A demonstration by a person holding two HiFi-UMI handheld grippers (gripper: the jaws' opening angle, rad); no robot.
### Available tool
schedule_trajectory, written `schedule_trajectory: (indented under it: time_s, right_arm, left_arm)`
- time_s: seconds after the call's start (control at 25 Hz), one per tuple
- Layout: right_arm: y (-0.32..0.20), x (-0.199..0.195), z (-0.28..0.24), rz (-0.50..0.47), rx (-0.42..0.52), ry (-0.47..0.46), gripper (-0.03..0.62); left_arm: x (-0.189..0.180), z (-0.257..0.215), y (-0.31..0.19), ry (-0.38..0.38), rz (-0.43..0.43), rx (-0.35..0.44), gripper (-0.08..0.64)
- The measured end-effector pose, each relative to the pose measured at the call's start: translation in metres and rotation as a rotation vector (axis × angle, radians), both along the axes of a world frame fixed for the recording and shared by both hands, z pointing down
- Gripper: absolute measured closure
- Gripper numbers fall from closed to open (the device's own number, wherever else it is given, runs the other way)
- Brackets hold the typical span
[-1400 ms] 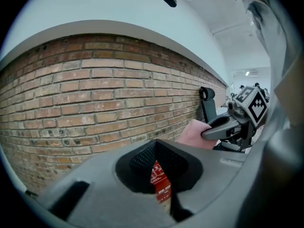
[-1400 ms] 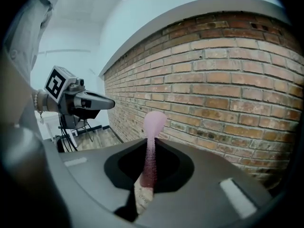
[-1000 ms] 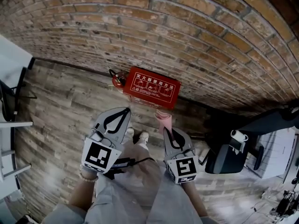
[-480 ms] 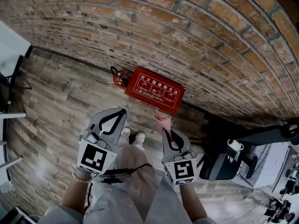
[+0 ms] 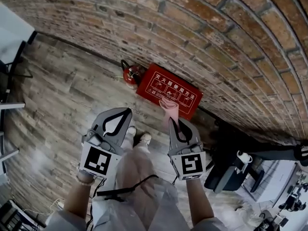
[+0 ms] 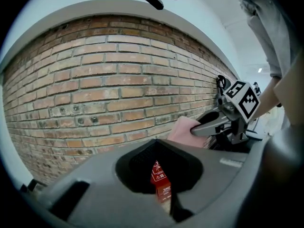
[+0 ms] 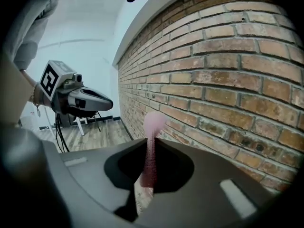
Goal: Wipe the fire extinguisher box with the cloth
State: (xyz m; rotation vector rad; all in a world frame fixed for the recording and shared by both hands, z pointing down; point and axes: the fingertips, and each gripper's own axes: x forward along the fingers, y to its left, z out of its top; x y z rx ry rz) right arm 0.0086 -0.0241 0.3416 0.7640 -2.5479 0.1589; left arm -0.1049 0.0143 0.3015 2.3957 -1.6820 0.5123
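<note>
The red fire extinguisher box (image 5: 169,89) lies on the wooden floor against the brick wall, and a sliver of it (image 6: 160,180) shows through the left gripper's jaws. My right gripper (image 5: 173,121) is shut on a pink cloth (image 5: 169,108), held above the box's near edge. In the right gripper view the cloth (image 7: 150,148) stands up pinched between the jaws. My left gripper (image 5: 127,111) hangs to the left of the box, shut with nothing in it. From the left gripper view the right gripper (image 6: 219,121) holds the cloth (image 6: 184,130) beside the wall.
A red fire extinguisher (image 5: 131,74) lies at the box's left end. The brick wall (image 5: 202,37) runs behind it. A black office chair (image 5: 233,170) stands to the right, metal-framed furniture (image 5: 6,105) to the left. My shoes (image 5: 138,136) are on the wooden floor (image 5: 57,105).
Both grippers have come nearer to the box. The pink cloth now overlaps the box's near edge in the head view. Neither gripper has changed its hold.
</note>
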Motion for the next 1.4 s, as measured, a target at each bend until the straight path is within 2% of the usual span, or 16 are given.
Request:
schedule_trajectory:
  time_s: [0.12,0.32,0.8,1.08,1.2,1.4]
  right_arm:
    - [-0.015,-0.017,0.015,-0.022,0.000,-0.011,0.565]
    - [-0.035,-0.040,0.049,-0.035,-0.036,-0.033,0.565]
    - [-0.069,-0.094,0.135,-0.113,-0.080,0.021,0.565]
    - [-0.097,-0.112,0.180,-0.077,-0.133,0.026,0.565]
    - [-0.105,-0.122,0.195,-0.091,-0.133,0.047,0.565]
    - [-0.122,-0.139,0.215,-0.071,-0.169,0.022,0.565]
  left_arm:
    - [-0.014,0.012,-0.004,-0.051,-0.023,0.008,0.560]
    - [-0.026,0.033,-0.012,-0.072,-0.038,0.009,0.560]
    - [-0.042,0.066,-0.025,-0.080,-0.081,-0.013,0.560]
    - [-0.055,0.091,-0.029,-0.035,-0.127,-0.054,0.560]
    - [-0.055,0.099,-0.031,-0.040,-0.129,-0.064,0.560]
    - [-0.056,0.110,-0.037,-0.050,-0.120,-0.075,0.560]
